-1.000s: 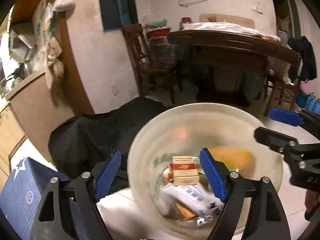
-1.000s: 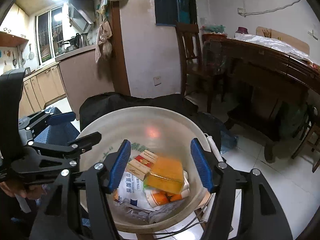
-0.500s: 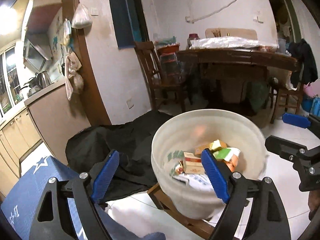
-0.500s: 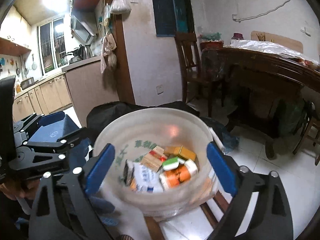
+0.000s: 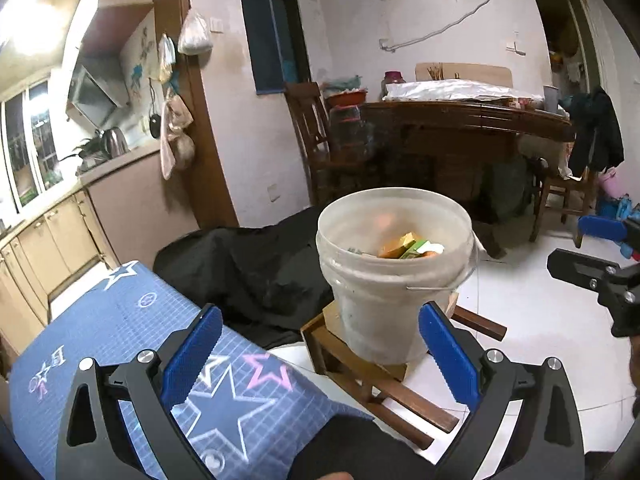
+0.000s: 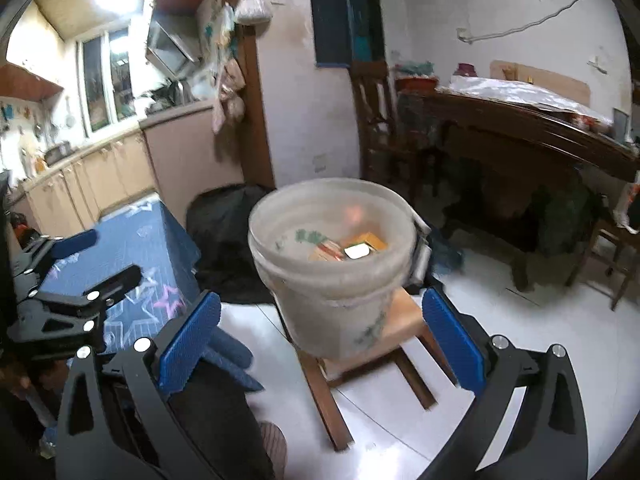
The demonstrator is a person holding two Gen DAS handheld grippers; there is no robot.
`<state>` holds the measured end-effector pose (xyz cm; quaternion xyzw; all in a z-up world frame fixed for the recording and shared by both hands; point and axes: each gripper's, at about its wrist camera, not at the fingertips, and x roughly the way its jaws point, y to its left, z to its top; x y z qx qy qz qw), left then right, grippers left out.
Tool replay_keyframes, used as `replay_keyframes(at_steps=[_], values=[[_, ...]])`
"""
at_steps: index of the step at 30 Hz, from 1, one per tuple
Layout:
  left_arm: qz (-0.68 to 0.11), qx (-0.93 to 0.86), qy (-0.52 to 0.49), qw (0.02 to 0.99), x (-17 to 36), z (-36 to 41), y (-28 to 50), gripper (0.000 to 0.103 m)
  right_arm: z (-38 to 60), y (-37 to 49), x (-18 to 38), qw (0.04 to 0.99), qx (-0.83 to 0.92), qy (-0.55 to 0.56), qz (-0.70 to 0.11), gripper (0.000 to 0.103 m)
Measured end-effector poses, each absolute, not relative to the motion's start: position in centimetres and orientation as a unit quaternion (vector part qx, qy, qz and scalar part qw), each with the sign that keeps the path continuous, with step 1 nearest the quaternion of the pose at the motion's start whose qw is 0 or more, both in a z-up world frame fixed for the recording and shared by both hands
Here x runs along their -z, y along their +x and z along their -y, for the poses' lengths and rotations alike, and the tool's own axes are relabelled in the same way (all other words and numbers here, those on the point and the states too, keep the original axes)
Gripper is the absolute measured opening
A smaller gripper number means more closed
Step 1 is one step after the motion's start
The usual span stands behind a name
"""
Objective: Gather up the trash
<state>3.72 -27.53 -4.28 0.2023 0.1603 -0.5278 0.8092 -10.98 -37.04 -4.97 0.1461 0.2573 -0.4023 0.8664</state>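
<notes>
Now, one translucent white bucket on one low wooden stool, cartons and wrappers piled inside, left tool and right tool both just opened wide, nothing between either pair.

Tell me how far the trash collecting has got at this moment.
Done: boxes and packets lie inside the translucent white plastic bucket standing on the low wooden stool. In hand: nothing; the left gripper and right gripper are open, jaws just widened, with nothing between them. Left: no loose trash shows on the white floor or blue star-patterned cloth.
</notes>
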Motion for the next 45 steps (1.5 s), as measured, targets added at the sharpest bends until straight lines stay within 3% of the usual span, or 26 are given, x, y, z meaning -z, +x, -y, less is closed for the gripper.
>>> replay_keyframes(at_steps=[15, 24, 45], values=[[-0.118, 0.5, 0.154, 0.844, -0.7, 21.4, -2.8, 0.098, 30.6, -16.0, 2.4, 0.875, 0.428, 0.1, -0.204, 0.097], [-0.052, 0.488, 0.176, 0.854, 0.1, 19.9, -7.8, 0.098, 27.9, -17.3, 2.2, 0.874, 0.45, 0.06, -0.173, 0.097], [-0.132, 0.5, 0.141, 0.844, 1.2, 20.0, -5.3, 0.098, 27.2, -16.4, 2.4, 0.862, 0.465, 0.043, -0.196, 0.098]])
